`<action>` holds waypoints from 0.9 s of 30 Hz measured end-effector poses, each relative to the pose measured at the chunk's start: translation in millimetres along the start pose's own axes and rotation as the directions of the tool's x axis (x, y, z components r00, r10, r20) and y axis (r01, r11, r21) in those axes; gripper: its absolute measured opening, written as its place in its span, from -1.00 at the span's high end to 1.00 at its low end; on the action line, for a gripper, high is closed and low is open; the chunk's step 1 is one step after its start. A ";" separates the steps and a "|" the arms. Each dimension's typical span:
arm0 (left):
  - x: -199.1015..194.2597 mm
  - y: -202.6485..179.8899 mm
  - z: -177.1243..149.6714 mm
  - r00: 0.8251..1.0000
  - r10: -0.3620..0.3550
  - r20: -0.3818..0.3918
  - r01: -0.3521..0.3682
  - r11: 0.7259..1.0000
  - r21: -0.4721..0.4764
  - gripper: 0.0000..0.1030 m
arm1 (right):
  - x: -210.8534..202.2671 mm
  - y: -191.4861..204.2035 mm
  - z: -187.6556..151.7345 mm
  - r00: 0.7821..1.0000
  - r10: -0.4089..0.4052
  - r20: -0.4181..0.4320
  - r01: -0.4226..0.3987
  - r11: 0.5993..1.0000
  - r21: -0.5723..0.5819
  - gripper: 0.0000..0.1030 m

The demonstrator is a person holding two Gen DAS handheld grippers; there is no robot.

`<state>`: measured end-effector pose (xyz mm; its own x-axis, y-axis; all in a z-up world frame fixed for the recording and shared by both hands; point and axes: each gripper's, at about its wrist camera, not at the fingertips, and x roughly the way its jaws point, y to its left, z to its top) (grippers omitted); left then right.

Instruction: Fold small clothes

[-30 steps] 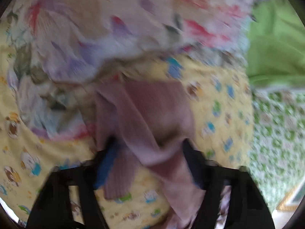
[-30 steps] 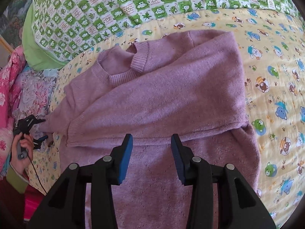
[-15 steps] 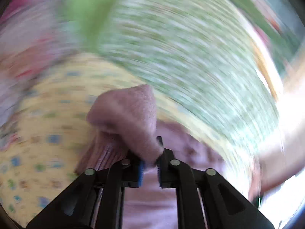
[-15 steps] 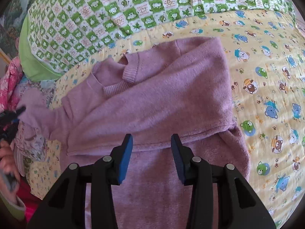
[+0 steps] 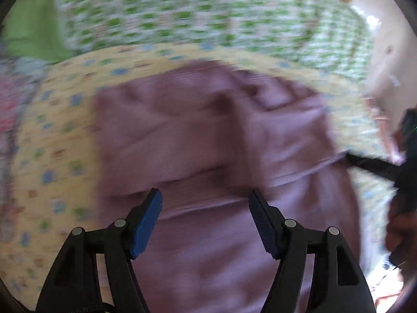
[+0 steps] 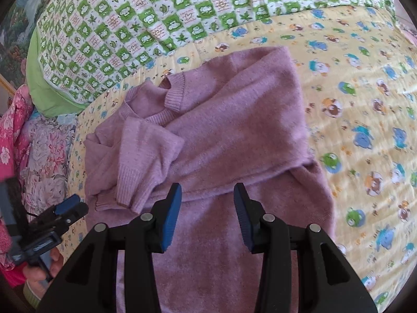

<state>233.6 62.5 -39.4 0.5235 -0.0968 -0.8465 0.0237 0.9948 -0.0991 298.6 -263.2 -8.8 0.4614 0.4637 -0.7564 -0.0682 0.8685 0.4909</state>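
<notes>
While both jaws gape empty, 1 mauve sweater [image 6: 234,135] spread flat just beneath them.

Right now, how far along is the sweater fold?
Done: both sleeves of the purple sweater lie folded across its chest, the near cuff on top. In hand: nothing; the left gripper has just been opening with nothing between its jaws, and the right gripper hangs open above the hem. Left: folding the body up.

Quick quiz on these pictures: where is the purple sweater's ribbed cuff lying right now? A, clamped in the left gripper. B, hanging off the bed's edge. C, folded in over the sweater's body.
C: the cuff lies across the sweater body; the left gripper stands open and empty.
</notes>
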 end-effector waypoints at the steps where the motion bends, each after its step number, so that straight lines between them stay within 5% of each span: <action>1: 0.8 14.7 -2.7 0.999 0.049 -0.003 -0.049 0.999 -0.011 -0.35 | 4.9 7.2 4.3 1.000 0.022 -0.007 -0.022 1.000 -0.015 0.17; 4: 14.3 64.3 -0.9 0.985 0.168 -0.028 -0.169 0.984 -0.058 -0.34 | 21.5 33.0 9.0 0.995 0.085 -0.056 -0.088 0.995 -0.048 0.17; 7: 31.9 84.8 8.0 0.985 0.157 -0.073 -0.162 0.984 -0.077 -0.32 | 46.1 66.1 -0.6 0.980 0.138 -0.143 -0.150 0.986 -0.078 0.16; 10: 43.4 78.7 18.0 0.990 0.116 -0.079 -0.120 0.992 -0.038 -0.34 | 70.1 95.3 -14.2 0.979 0.087 -0.184 -0.119 0.978 -0.170 -0.01; 16: 74.0 63.4 21.5 0.968 0.223 -0.113 -0.214 0.973 0.089 -0.32 | 125.4 114.0 -27.8 0.948 0.010 -0.317 -0.092 0.965 -0.244 -0.03; 17: 76.6 62.9 20.6 0.964 0.239 -0.114 -0.228 0.968 0.104 -0.29 | 126.5 115.7 -29.5 0.950 -0.006 -0.313 -0.084 0.958 -0.275 0.04; 19: 73.8 62.9 16.9 0.966 0.232 -0.114 -0.219 0.969 0.115 -0.21 | 124.3 117.2 -31.4 0.953 -0.023 -0.303 -0.082 0.941 -0.329 0.86; 24: 72.1 57.7 -0.2 0.962 0.249 -0.116 -0.224 0.955 0.193 0.00 | 103.6 122.7 -10.9 0.969 -0.081 -0.235 -0.037 0.888 -0.458 0.86; 27: 86.3 62.7 1.6 0.939 0.308 -0.150 -0.282 0.943 0.176 0.25 | 62.0 138.9 26.2 0.995 -0.083 -0.064 0.033 0.828 -0.560 0.86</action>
<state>281.6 116.5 -117.9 0.3714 0.2111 -0.9041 0.0248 0.9712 0.2370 340.8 -118.4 23.8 0.4083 0.4004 -0.8203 -0.5364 0.8324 0.1393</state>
